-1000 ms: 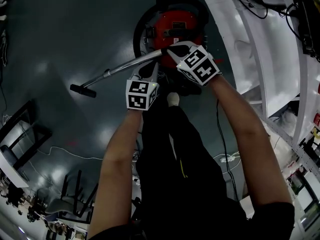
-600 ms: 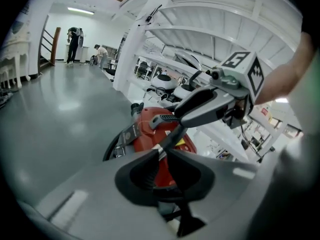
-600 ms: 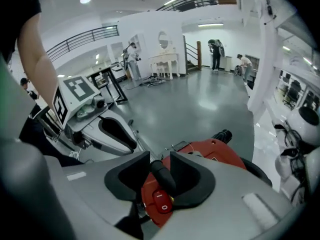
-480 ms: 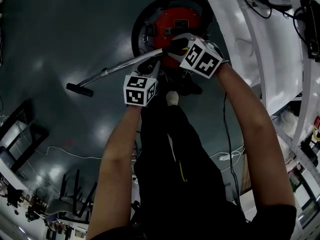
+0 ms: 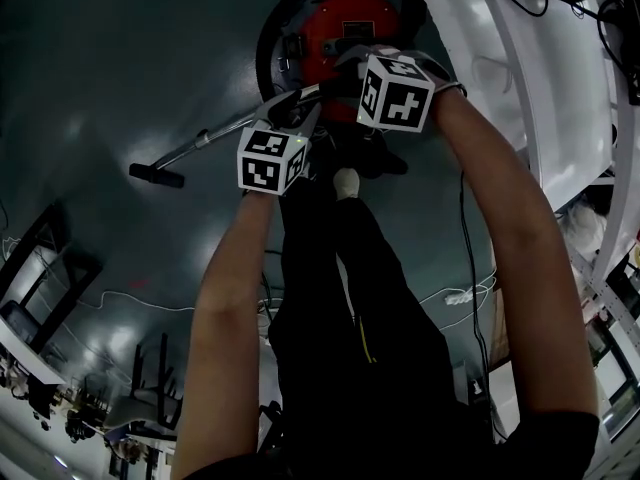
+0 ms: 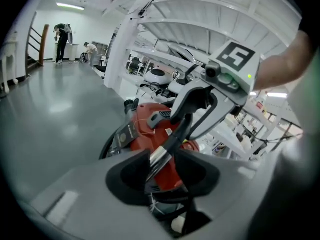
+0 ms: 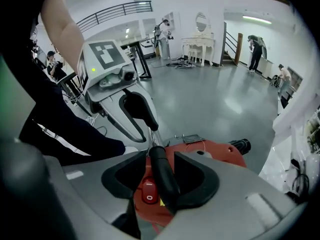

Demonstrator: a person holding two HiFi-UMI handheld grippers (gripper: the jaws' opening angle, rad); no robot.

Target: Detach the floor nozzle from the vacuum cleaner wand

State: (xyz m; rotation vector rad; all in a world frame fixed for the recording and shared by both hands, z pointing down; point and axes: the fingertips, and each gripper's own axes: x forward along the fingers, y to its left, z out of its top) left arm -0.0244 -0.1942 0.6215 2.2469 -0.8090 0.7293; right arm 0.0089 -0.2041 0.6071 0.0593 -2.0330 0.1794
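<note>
The floor nozzle [image 5: 157, 175] lies flat on the grey floor [image 5: 110, 58], joined to the low end of the chrome wand [image 5: 222, 131], well apart from both pairs of fingers. Higher up the slanting tube, the left gripper [image 6: 162, 170] straddles the wand: its fingers [image 6: 127, 176] have just been opening and stand partly apart, the chrome tube loose between them. Just beyond, at the wand's top end, the right gripper [image 7: 161, 180] has also just been opening; its fingers [image 7: 197, 176] stand wide apart, with the black curved hand grip [image 7: 159, 166] running between them, unclamped. Directly below the right fingers sits the red vacuum cleaner [image 5: 345, 30], its rocker switch [image 7: 149, 191] facing up.
</note>
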